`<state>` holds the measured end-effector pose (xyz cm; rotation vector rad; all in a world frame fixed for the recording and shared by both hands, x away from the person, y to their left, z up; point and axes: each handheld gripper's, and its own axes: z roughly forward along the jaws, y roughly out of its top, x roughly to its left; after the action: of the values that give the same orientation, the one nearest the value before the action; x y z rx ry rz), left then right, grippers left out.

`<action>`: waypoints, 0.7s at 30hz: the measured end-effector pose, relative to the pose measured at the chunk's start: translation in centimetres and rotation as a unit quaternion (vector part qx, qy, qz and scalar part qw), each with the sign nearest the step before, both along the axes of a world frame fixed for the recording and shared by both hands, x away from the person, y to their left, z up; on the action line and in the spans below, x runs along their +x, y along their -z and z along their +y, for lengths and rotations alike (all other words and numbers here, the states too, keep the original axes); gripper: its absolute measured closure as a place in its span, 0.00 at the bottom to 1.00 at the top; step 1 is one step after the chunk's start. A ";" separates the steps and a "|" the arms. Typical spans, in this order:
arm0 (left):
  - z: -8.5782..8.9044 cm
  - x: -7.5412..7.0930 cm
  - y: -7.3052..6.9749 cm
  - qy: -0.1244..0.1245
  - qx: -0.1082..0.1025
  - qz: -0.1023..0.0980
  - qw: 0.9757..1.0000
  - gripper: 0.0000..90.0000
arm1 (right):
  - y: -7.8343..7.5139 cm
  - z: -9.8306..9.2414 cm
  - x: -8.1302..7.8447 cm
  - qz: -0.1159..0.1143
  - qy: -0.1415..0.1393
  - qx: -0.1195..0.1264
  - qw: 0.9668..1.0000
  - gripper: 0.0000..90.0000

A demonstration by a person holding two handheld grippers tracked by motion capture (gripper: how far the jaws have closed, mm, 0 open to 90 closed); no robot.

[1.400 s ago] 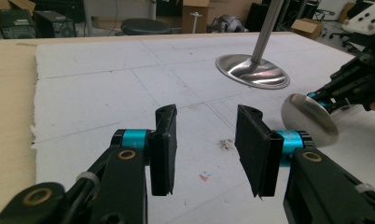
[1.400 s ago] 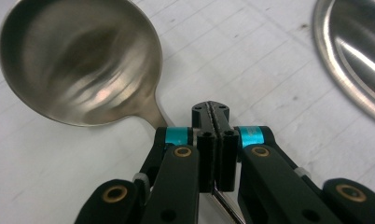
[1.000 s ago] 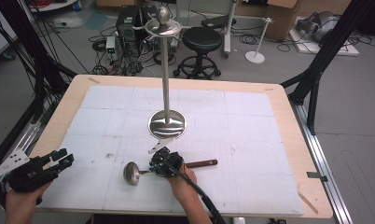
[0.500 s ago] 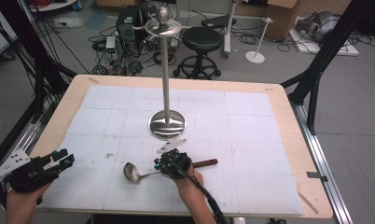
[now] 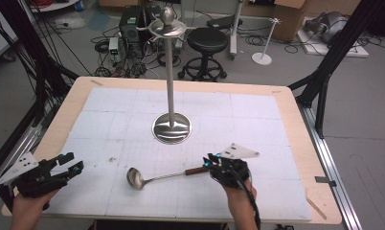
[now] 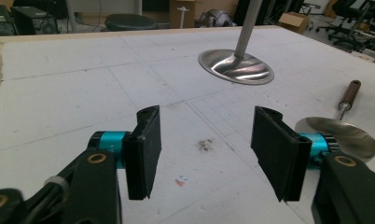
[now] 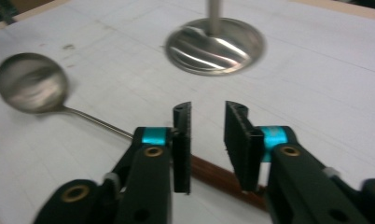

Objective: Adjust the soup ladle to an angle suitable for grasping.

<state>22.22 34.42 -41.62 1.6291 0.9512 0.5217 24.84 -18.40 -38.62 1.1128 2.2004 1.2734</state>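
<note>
Ladle (image 5: 159, 177) now lies released at the stand's (image 5: 171, 127) 6 o'clock: your right gripper (image 5: 210, 160) has slid to its handle, jaws just parted, empty. Left gripper (image 5: 71, 163) has also widened, empty.

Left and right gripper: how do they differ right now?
The left gripper has its fingers wide apart over bare table, nothing between them. The right gripper has a narrower gap, just opening, above the ladle's brown handle without pressing on it. The left sits away from the ladle, the right at its handle. Both are open.
</note>
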 end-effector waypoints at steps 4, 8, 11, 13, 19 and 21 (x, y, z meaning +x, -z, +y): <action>-0.5 0.1 0.0 0.011 -0.002 0.001 1.000 0.42 | 0.5 -3.3 -1.4 -0.018 0.043 0.006 0.999 0.48; -1.2 0.0 -0.3 0.013 -0.010 -0.010 1.000 0.35 | 0.7 -5.9 -3.0 -0.038 0.095 -0.004 0.995 0.33; -1.6 0.0 -0.4 0.021 -0.019 -0.014 0.999 0.29 | 0.8 -7.7 -3.8 -0.050 0.117 0.002 0.992 0.28; -1.8 -0.1 -0.5 0.027 -0.022 -0.015 0.999 0.27 | 0.8 -8.6 -4.4 -0.057 0.124 0.004 0.991 0.26; -2.4 -0.5 -0.6 0.036 -0.029 -0.024 0.999 0.24 | 0.9 -10.8 -5.8 -0.076 0.140 0.009 0.987 0.20; -2.6 -0.7 -0.7 0.038 -0.031 -0.029 0.998 0.24 | 1.0 -11.3 -6.4 -0.077 0.145 0.011 0.986 0.19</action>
<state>21.57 31.86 -40.87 1.5797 0.8518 0.4806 18.48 -29.69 -39.63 1.2444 1.8384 1.2152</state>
